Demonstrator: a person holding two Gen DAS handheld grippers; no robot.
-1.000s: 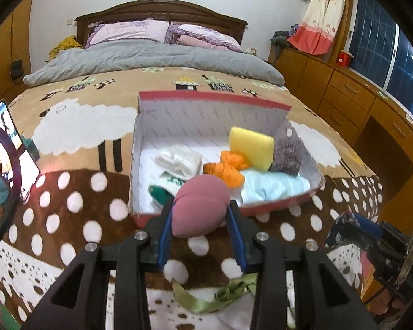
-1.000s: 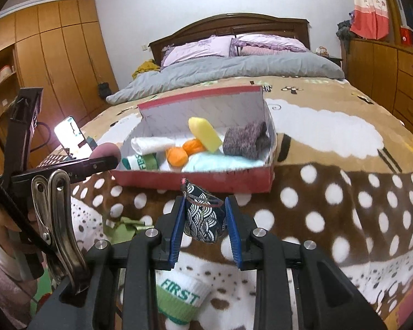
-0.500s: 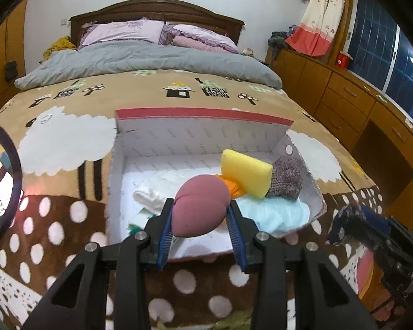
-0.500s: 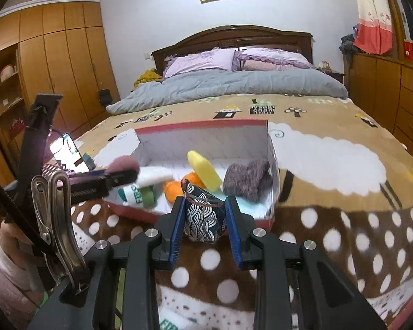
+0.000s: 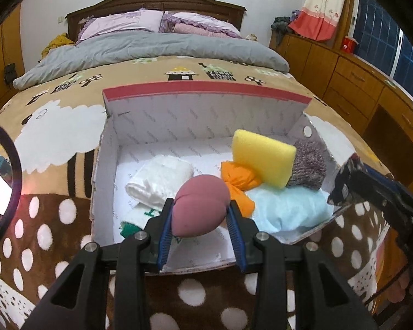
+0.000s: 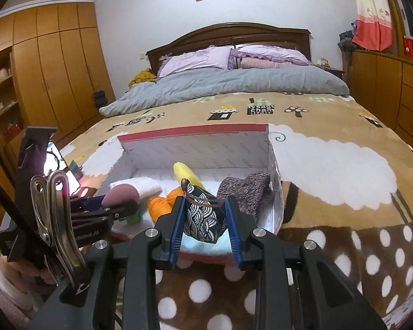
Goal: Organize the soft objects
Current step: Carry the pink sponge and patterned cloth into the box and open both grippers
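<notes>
A: What did the left tool (image 5: 201, 214) hold, and where did that thing lie?

B: The left tool was closed partway on a pink sponge ball (image 5: 199, 206), its blue pads pressed against both flanks. The ball sat between the fingertips, above the near left part of an open white box with a red rim (image 5: 206, 89), over a green-and-white sock (image 5: 140, 217) that lay on the box floor.

A: And the right tool (image 6: 206, 220)?

B: It was likewise closed partway, gripping a small dark pouch with a wave pattern (image 6: 203, 214). The pouch stood upright between the pads, its cord loop at the top, over the near wall of the same box (image 6: 195, 130).

A: What lay inside the box?

B: A rolled white cloth (image 5: 159, 177) at the left; an orange cloth (image 5: 239, 181) near the middle; a yellow sponge (image 5: 261, 159) tilted against a grey knitted piece (image 5: 307, 165) at the right; and a pale blue cloth (image 5: 286, 209) along the near right side.

A: Where did the box stand?

B: On a bed, upon a brown blanket with white spots (image 5: 55, 220). In the right wrist view the left tool (image 6: 118, 206) appeared at the left edge with the pink ball (image 6: 121, 195) in its tip, beside the box's left wall
</notes>
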